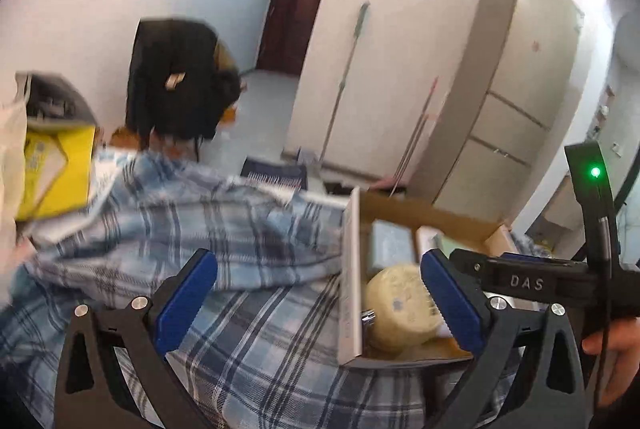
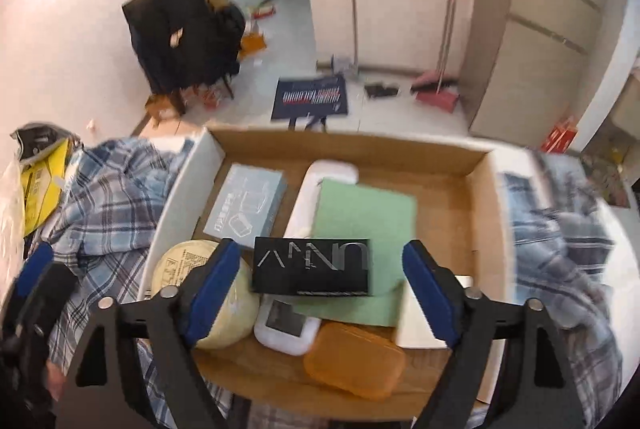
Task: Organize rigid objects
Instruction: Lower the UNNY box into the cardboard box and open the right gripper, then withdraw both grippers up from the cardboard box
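An open cardboard box (image 2: 432, 145) sits on a blue plaid blanket (image 2: 104, 189). Inside lie a black box with silver lettering (image 2: 312, 267), a green flat box (image 2: 364, 225), a pale blue box (image 2: 248, 207), a round cream tin (image 2: 188, 265), a white device with a screen (image 2: 286, 325), a long white case (image 2: 320, 181) and an orange plastic case (image 2: 354, 361). My right gripper (image 2: 320, 293) is open and empty above the black box. My left gripper (image 1: 316, 305) is open and empty, over the blanket beside the box's white flap (image 1: 352, 269). The cream tin (image 1: 400, 305) shows there too.
A yellow bag (image 1: 56, 177) and white bag lie at the left of the blanket. A chair draped with a black coat (image 2: 184, 37), a dark floor mat (image 2: 310, 99), a red dustpan and broom (image 2: 438, 89) and a beige cabinet (image 1: 512, 101) stand beyond.
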The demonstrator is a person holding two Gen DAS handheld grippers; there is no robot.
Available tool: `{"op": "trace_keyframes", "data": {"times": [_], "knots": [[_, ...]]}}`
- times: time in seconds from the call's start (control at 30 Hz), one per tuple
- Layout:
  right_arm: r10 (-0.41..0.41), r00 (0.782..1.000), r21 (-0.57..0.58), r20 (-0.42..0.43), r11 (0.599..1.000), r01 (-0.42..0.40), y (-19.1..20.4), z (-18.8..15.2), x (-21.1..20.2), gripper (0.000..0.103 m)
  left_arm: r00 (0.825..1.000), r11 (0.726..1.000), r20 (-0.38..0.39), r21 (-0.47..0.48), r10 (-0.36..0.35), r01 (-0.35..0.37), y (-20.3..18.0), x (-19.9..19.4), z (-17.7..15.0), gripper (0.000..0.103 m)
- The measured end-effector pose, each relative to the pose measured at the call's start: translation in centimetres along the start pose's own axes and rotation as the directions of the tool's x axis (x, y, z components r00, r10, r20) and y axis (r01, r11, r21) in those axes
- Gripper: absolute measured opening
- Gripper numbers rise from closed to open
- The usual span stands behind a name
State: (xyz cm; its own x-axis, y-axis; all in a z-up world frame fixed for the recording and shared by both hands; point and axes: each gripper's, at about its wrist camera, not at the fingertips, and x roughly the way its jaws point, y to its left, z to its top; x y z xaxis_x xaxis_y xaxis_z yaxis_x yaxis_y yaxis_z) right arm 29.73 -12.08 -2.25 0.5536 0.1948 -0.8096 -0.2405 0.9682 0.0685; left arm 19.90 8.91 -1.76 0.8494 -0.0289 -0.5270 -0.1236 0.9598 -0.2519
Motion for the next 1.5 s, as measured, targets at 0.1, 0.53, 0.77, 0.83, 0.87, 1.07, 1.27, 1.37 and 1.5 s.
{"op": "trace_keyframes", "data": {"times": [0.1,0.53,0.77,0.83,0.87,1.07,1.27,1.37,1.5], "knots": [[-0.008,0.997,-0.014,0.077,1.000,0.009,-0.9,-0.7,-3.0,0.094,0.998,0.999,0.058,0.039,-0.019,0.016,-1.3,-1.7,0.3,0.103],[0.032,0.949,0.044,0.313,0.998,-0.049,-5.6,-5.5,-14.1,0.099,0.950,0.978,0.284,0.191,-0.131,0.077,-6.6,-9.5,1.2,0.103],[-0.026,0.923,0.107,0.383,0.994,-0.016,-7.1,-5.3,-17.8,0.099,0.943,0.955,0.285,0.285,-0.169,0.085,-10.4,-11.3,1.7,0.103],[-0.057,0.919,0.128,0.390,0.992,0.007,-7.2,-5.1,-18.4,0.099,0.941,0.955,0.270,0.266,-0.202,0.128,-10.7,-11.9,2.6,0.103],[-0.083,0.916,0.150,0.391,0.988,0.026,-7.3,-5.3,-18.5,0.099,0.939,0.953,0.260,0.260,-0.223,0.155,-10.6,-12.1,2.9,0.103],[-0.096,0.927,0.228,0.364,0.973,0.011,-8.5,-6.3,-17.2,0.099,0.950,0.968,0.204,0.138,-0.236,0.210,-10.0,-12.4,3.4,0.103],[-0.060,0.959,0.159,0.276,0.987,0.016,-7.9,-7.3,-13.7,0.099,0.980,0.977,0.135,0.174,-0.145,0.121,-8.6,-9.3,1.1,0.103],[-0.036,0.976,0.145,0.215,0.989,0.004,-6.8,-7.9,-11.5,0.099,0.987,0.986,0.061,0.086,-0.151,0.146,-7.0,-7.4,0.4,0.103],[-0.028,0.992,0.071,0.123,0.997,0.019,-4.9,-9.1,-8.7,0.099,0.990,0.990,0.003,0.026,-0.139,0.139,-5.6,-5.7,0.0,0.103]]}}
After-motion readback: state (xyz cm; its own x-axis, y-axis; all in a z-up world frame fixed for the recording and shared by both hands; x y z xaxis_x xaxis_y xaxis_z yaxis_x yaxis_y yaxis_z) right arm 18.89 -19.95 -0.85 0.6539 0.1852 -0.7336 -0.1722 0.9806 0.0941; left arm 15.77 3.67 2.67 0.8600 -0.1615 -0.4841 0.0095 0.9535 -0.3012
